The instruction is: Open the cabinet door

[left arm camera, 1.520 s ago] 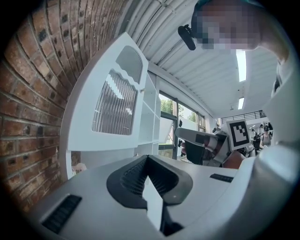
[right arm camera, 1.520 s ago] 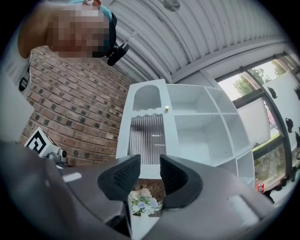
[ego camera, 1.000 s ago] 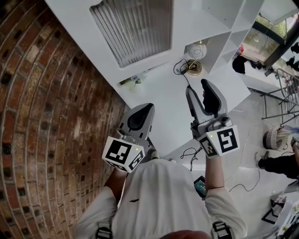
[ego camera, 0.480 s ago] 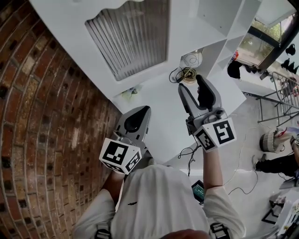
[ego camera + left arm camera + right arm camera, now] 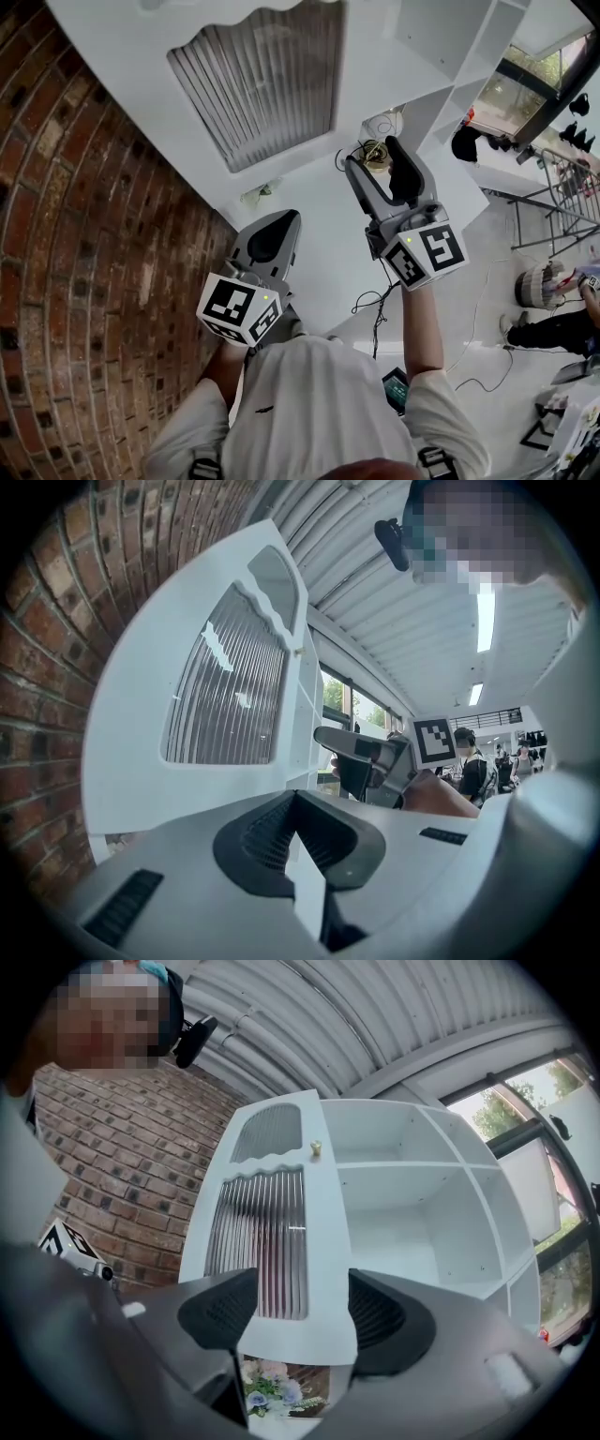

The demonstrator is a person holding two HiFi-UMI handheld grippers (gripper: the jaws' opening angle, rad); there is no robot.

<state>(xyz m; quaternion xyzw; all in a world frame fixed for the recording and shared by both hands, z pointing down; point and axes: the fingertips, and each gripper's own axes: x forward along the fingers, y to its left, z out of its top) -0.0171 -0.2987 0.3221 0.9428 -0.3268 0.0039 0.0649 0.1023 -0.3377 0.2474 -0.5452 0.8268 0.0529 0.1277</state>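
Observation:
The white cabinet door point(image 5: 258, 84) with its ribbed glass panel stands shut ahead of me; the right gripper view shows it point(image 5: 267, 1241) straight in front, with a small gold knob point(image 5: 316, 1149) on its right edge near the top. My right gripper point(image 5: 372, 155) is raised toward the cabinet. Its jaws have just been opening and stand open point(image 5: 302, 1312) with nothing between the pads. My left gripper point(image 5: 279, 225) is held lower and to the left, short of the cabinet, its pads meeting point(image 5: 298, 803), so it is shut and empty.
A brick wall point(image 5: 84, 281) runs along the left of the cabinet. Open white shelves point(image 5: 412, 1204) lie right of the door, with a round lamp and cables point(image 5: 375, 152) on one. Flowers point(image 5: 272, 1387) sit below the door. A person point(image 5: 553, 323) is on the floor at the far right.
My right gripper has moved up and left in the head view, closer to the cabinet, and its jaws have spread wider. The left gripper has shifted only slightly.

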